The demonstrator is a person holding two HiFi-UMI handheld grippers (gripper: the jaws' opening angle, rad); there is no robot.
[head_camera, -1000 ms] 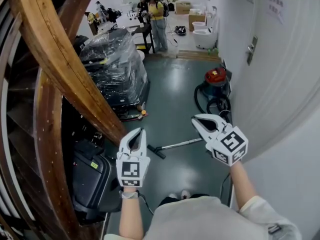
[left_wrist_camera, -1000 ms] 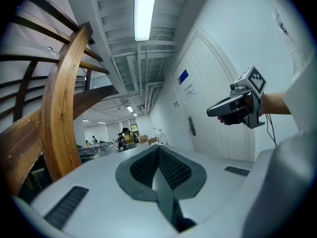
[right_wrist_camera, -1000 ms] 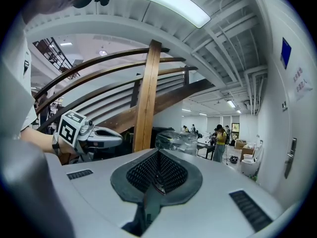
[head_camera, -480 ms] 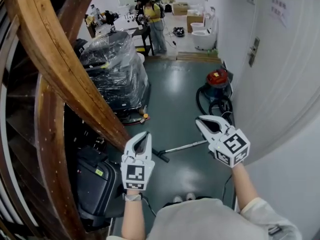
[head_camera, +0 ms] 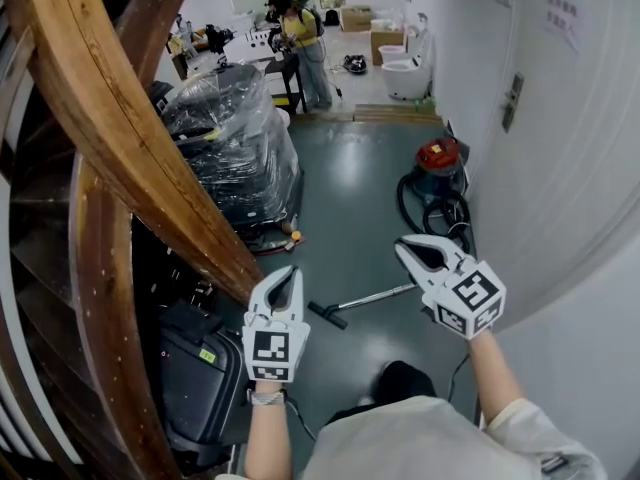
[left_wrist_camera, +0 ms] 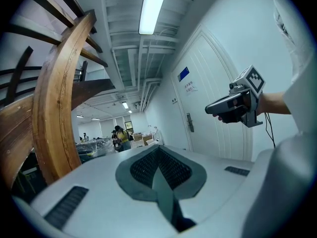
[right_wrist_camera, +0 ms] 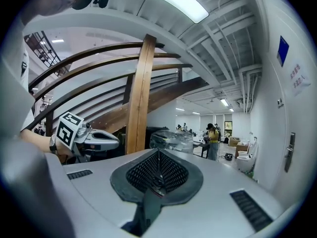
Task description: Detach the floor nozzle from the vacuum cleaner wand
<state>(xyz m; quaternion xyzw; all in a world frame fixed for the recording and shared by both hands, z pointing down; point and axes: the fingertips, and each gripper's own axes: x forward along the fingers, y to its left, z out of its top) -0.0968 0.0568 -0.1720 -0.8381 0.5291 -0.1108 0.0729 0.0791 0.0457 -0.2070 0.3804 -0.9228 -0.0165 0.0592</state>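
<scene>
The closed, empty jaws of the left gripper (head_camera: 285, 273) and right gripper (head_camera: 405, 246) should be opened and lowered, one onto the wand (head_camera: 375, 296), one onto the floor nozzle (head_camera: 327, 314).

A curved wooden stair beam (head_camera: 130, 138) fills the left of the head view. Just right of it, a plastic-wrapped load (head_camera: 230, 128) stands on the green floor (head_camera: 350, 198). A black case (head_camera: 195, 373) lies at lower left. A white door (head_camera: 570, 138) with a handle (head_camera: 511, 101) runs along the right. At the top stands a person in yellow (head_camera: 303, 38), with a white toilet (head_camera: 408, 73) to the right.
</scene>
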